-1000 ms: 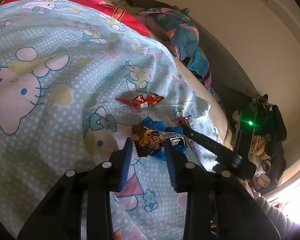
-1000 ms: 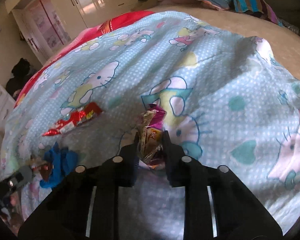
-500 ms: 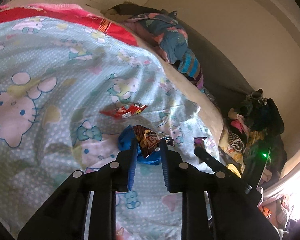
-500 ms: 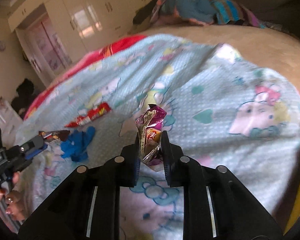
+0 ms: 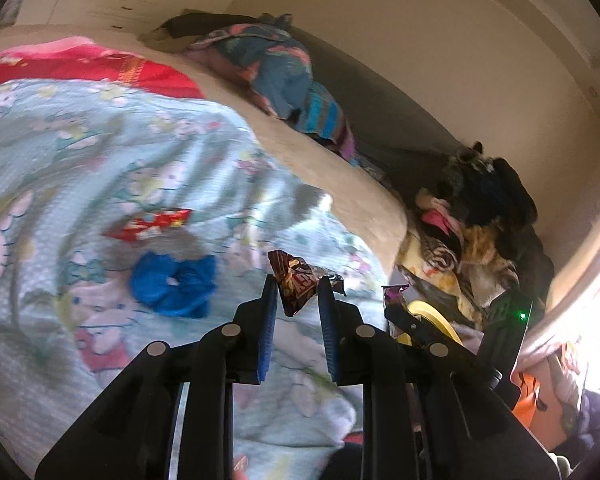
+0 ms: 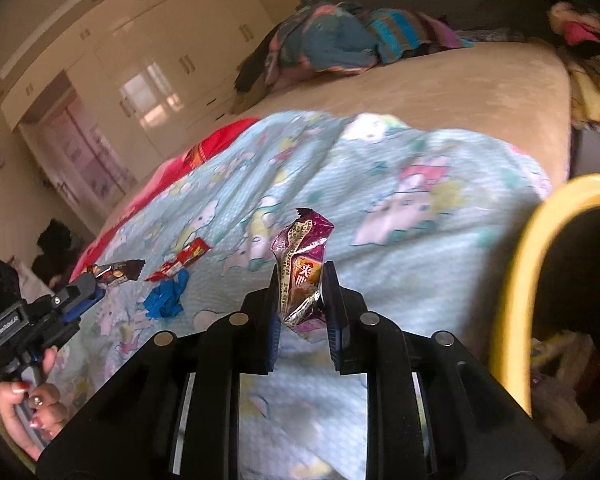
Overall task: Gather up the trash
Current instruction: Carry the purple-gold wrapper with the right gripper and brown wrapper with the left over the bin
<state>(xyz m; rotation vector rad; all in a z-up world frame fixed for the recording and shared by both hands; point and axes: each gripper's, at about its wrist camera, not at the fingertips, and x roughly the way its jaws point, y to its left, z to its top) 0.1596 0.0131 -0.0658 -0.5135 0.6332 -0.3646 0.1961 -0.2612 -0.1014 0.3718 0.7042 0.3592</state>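
Observation:
My left gripper [image 5: 298, 294] is shut on a brown snack wrapper [image 5: 296, 282], lifted above the cartoon-print blanket [image 5: 80, 152]. In the right wrist view the left gripper [image 6: 88, 286] shows at far left, brown wrapper [image 6: 116, 271] in its tips, held by a hand [image 6: 32, 408]. My right gripper [image 6: 300, 288] is shut on a crumpled purple wrapper [image 6: 302, 256], held up over the blanket [image 6: 420, 220]. A red wrapper [image 5: 150, 224] [image 6: 182, 260] and a crumpled blue glove [image 5: 174, 282] [image 6: 166, 298] lie on the blanket. A yellow-rimmed bin [image 6: 516, 280] [image 5: 432, 316] stands at the right.
A pile of colourful clothes [image 5: 284, 76] lies at the bed's far edge. More clothes and a dark heap [image 5: 476, 220] are stacked beside the bed on the right. White wardrobes [image 6: 160, 80] line the far wall. The bare mattress [image 6: 440, 92] shows beyond the blanket.
Both grippers lifted their wrappers off the blanket and swung right toward the yellow bin. The left jaws closed on the brown wrapper; the blue glove stayed behind on the blanket.

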